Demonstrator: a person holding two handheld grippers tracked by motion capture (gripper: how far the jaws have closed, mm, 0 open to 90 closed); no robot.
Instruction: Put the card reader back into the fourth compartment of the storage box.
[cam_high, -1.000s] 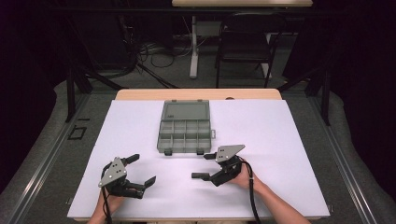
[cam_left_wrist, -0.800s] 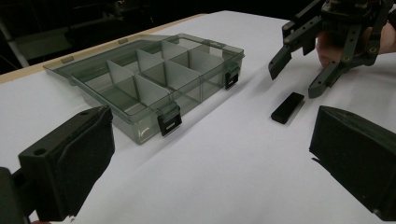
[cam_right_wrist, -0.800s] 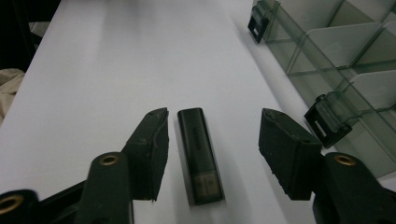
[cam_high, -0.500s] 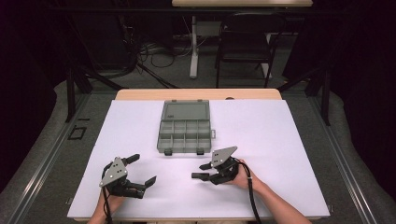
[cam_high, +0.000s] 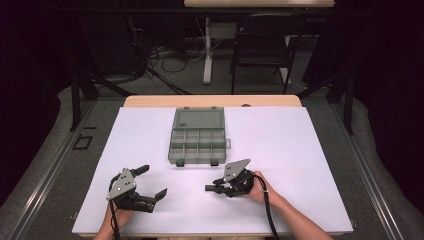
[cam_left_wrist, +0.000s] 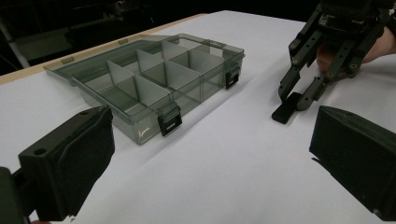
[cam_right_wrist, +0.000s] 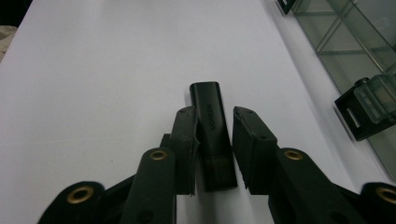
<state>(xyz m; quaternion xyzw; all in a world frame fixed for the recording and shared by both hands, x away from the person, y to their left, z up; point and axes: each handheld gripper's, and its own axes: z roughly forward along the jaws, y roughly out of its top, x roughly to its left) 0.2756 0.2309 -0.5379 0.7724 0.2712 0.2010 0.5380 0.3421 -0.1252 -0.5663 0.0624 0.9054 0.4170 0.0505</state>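
From the high view, the right tool (cam_high: 212, 188) lay low on the white tabletop (cam_high: 300, 150), nose toward a small black adapter (cam_high: 209, 188) in front of the open organizer box (cam_high: 197, 142). The left tool (cam_high: 150, 184) rested with jaws wide and empty.

The left gripper view caught what the high view blurred: the adapter (cam_left_wrist: 286, 107) lying flat, the right tool's (cam_left_wrist: 299, 95) fingertips straddling its end.

The right gripper view showed the jaws, which had just been closing, narrow around the adapter (cam_right_wrist: 211, 126), one pad touching, the other a sliver off. A good grip probably meant centring the adapter, squeezing squarely, then lifting level toward a compartment.
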